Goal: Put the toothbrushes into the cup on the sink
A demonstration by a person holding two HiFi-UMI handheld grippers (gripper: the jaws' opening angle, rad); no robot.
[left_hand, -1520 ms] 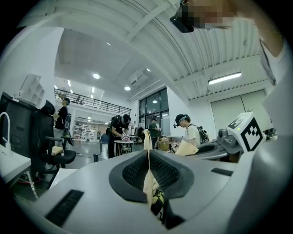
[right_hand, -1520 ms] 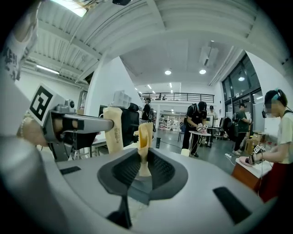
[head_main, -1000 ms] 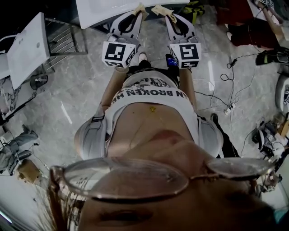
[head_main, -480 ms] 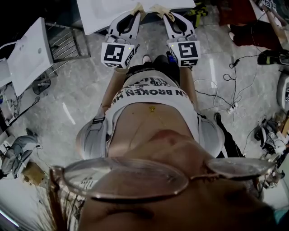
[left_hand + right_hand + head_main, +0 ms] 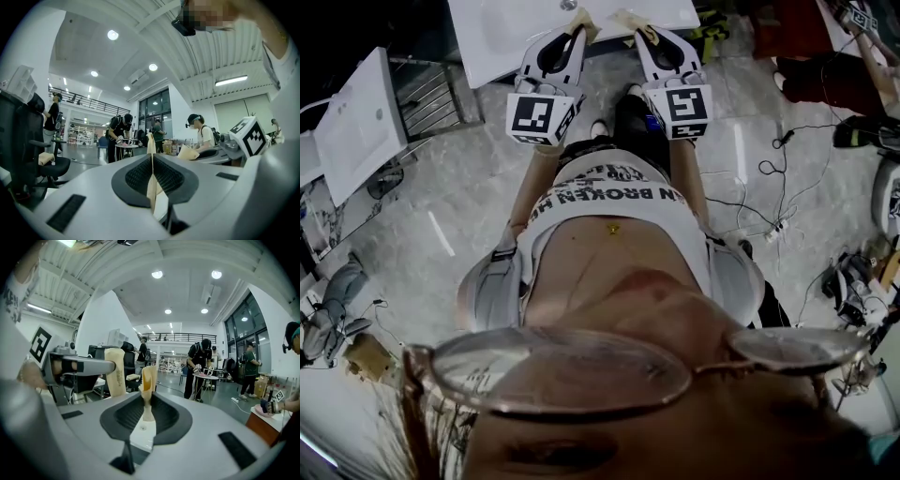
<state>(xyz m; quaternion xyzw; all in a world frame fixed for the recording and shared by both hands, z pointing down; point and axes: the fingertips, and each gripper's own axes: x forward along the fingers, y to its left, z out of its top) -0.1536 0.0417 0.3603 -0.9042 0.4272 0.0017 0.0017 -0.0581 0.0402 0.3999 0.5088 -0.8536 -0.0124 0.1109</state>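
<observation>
Sink (image 5: 511,37): white, at the top edge of the head view, straight ahead of you. Only its near part is in frame, showing plain white surface and one drain (image 5: 569,5). What the basin holds beyond the frame edge cannot be told.

Grippers, count two. Your left gripper (image 5: 584,17) and right gripper (image 5: 630,17) lie side by side, long axes aimed at the sink and converging slightly. Their tips sit over the sink's near rim.

Left gripper view: the tan pads (image 5: 151,140) meet in one thin seam, jaws closed, nothing between them. Right gripper view: the tan pads (image 5: 149,376) also stand together at the tip, with nothing gripped that you can make out.

Marker cubes, count two, one per gripper: left cube (image 5: 539,117) and right cube (image 5: 682,105), both on your side of the sink.

Left of the sink, well apart: one second white basin top (image 5: 352,117) on a wire rack (image 5: 441,89). Right of the sink: loose cables (image 5: 769,164) on the grey floor (image 5: 469,197).
</observation>
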